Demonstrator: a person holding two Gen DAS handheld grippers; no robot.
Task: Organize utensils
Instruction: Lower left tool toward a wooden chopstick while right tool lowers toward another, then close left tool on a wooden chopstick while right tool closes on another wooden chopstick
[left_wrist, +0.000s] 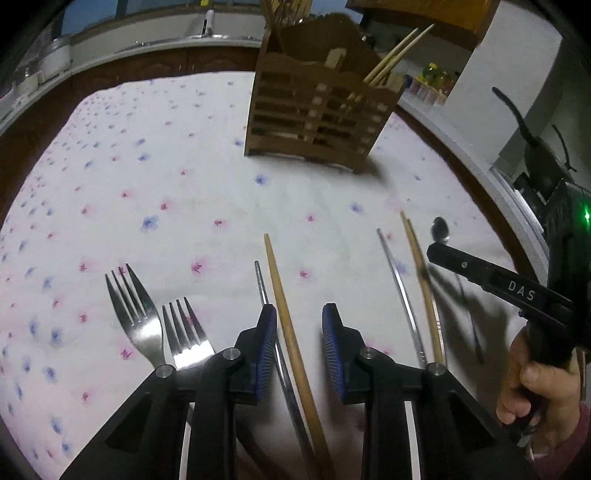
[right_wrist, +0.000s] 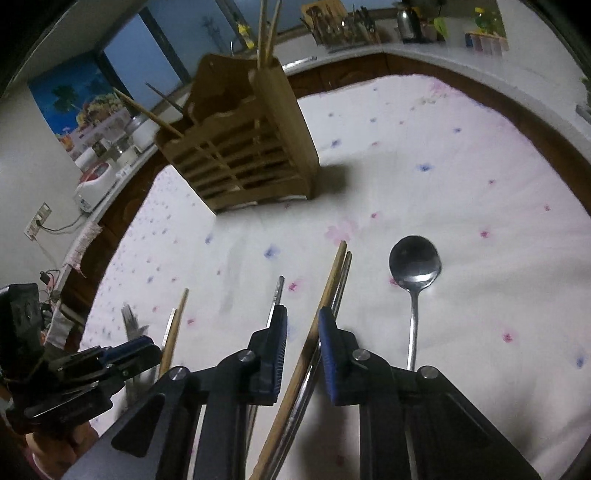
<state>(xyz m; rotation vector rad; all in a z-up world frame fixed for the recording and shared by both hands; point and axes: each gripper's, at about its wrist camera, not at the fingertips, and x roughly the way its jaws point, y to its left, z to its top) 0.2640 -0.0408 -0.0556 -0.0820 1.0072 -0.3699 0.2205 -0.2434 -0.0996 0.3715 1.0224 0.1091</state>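
A wooden slatted utensil holder (left_wrist: 317, 110) stands at the far side of the table with chopsticks in it; it also shows in the right wrist view (right_wrist: 243, 147). My left gripper (left_wrist: 299, 321) is open, its jaws on either side of a wooden chopstick (left_wrist: 284, 314) lying next to a metal chopstick (left_wrist: 260, 284). Two forks (left_wrist: 133, 310) lie to its left. My right gripper (right_wrist: 302, 325) is open around a wooden chopstick (right_wrist: 328, 288) and a metal chopstick (right_wrist: 341, 280). A metal spoon (right_wrist: 414, 266) lies to its right.
The table has a white cloth (left_wrist: 166, 166) with small pink and blue flowers. A kitchen counter (right_wrist: 369, 48) with a kettle and a utensil rack runs behind. Another metal chopstick (right_wrist: 277, 295) lies left of my right gripper.
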